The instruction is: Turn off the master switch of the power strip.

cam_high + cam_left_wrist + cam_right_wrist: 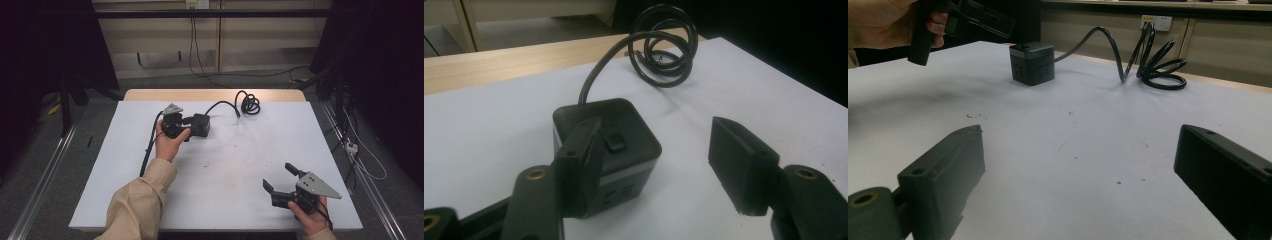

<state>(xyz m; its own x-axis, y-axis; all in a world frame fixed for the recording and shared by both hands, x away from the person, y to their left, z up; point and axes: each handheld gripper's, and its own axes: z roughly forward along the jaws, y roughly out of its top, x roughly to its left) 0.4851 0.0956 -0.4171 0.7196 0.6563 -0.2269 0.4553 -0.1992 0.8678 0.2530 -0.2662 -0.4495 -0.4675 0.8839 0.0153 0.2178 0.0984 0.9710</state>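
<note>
A black cube-shaped power socket (201, 125) (624, 117) (1032, 62) sits upright on the white table (225, 165), in its far left part. Its black cable runs to a coil (249, 104) (664, 55) (1158, 65) near the far edge. My left gripper (189, 128) (655, 146) is open right beside the cube. One jaw stands close against the cube's near side and the other is well apart from it, so nothing is pressed. My right gripper (279, 176) (1083, 145) rests open near the front right corner, with bare table between its jaws.
A wooden strip (215, 95) runs along the table's far edge. Cables and a small power strip (351, 146) lie on the floor to the right. A wall outlet (1155, 21) sits on the wall behind the coil. Metal rails flank both sides of the table.
</note>
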